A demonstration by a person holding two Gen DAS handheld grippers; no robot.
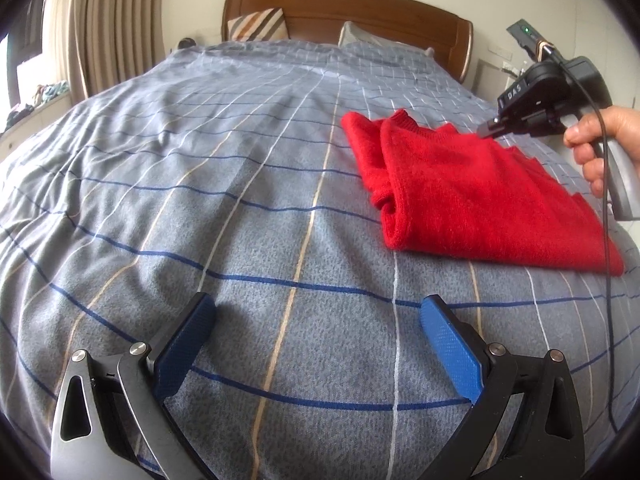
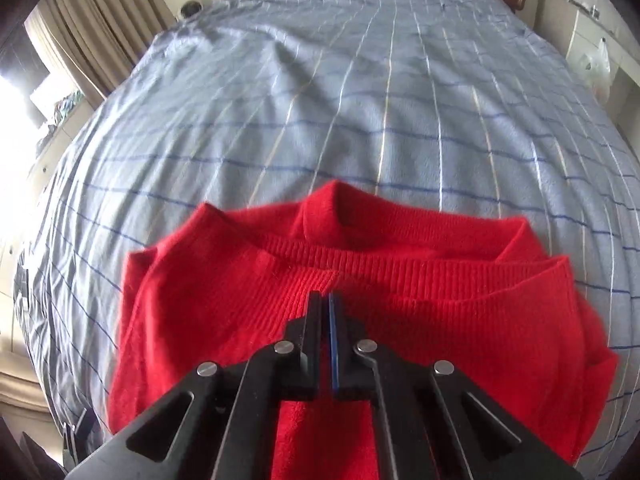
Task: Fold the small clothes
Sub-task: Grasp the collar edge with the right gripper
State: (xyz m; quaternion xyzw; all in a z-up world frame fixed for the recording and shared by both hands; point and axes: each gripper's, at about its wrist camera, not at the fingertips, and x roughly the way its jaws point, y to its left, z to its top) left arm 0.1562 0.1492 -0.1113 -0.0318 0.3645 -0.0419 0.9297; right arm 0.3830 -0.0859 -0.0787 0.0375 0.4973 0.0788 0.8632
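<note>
A red knit sweater [image 1: 460, 192] lies folded on the right side of the checked grey bedspread [image 1: 200, 208]. In the right wrist view the sweater [image 2: 200, 300] shows its ribbed edge towards the far side. My right gripper [image 2: 326, 294] is shut, its tips down on the top layer near that ribbing, and I see no cloth between the pads. From the left wrist view, a hand [image 1: 600, 148] holds the right gripper [image 1: 486, 132] at the sweater's far right edge. My left gripper [image 1: 318, 304] stands wide open over bare bedspread, to the near left of the sweater, holding nothing.
A wooden headboard [image 1: 340, 4] and pillows [image 1: 260, 24] close off the far end of the bed. Curtains [image 1: 108, 20] hang at the left. A black cable [image 1: 606, 240] drops from the right gripper past the sweater's right corner. A cabinet [image 2: 588, 28] stands at the right.
</note>
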